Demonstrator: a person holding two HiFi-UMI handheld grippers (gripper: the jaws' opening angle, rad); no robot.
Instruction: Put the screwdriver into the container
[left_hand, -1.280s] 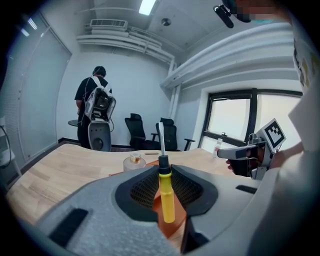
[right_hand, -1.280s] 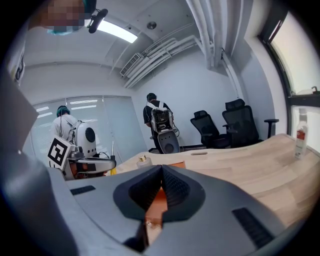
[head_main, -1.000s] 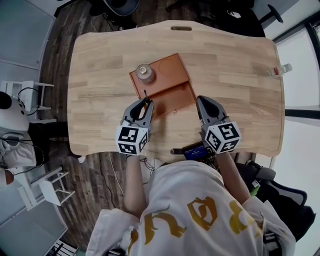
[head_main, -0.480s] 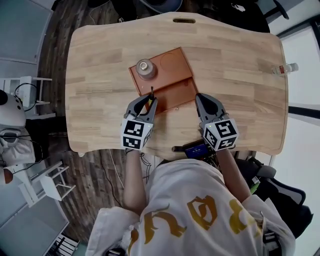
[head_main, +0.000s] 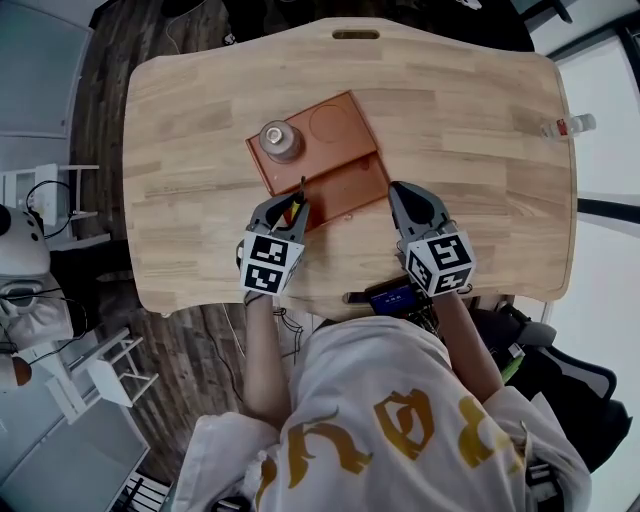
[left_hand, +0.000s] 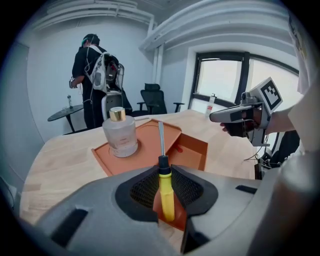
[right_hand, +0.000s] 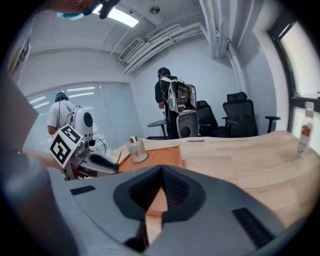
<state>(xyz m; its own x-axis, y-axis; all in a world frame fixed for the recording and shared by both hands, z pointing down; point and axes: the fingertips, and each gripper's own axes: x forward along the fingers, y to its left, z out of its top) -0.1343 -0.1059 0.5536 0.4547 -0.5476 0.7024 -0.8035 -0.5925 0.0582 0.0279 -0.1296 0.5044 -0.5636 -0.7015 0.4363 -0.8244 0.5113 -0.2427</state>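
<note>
My left gripper (head_main: 292, 203) is shut on the yellow handle of a screwdriver (left_hand: 166, 196). The metal shaft (left_hand: 161, 136) points forward over the orange container (head_main: 340, 190), above its deeper near compartment (left_hand: 192, 150). In the head view the screwdriver's tip (head_main: 301, 184) lies at the ridge between the container's two parts. A small glass bottle with a gold cap (head_main: 280, 140) stands on the container's shallow far part. My right gripper (head_main: 398, 190) hovers just right of the container, jaws shut with nothing between them (right_hand: 161, 169).
A clear plastic bottle (head_main: 570, 125) stands at the table's far right edge. A dark device (head_main: 392, 297) sits at the near edge of the wooden table (head_main: 470, 110). Beyond the table are people wearing backpacks (left_hand: 95, 75) and office chairs (right_hand: 240, 112).
Both grippers have sunk a little toward the table. The left one has tipped its nose further down, the screwdriver still in its jaws over the container's near part.
</note>
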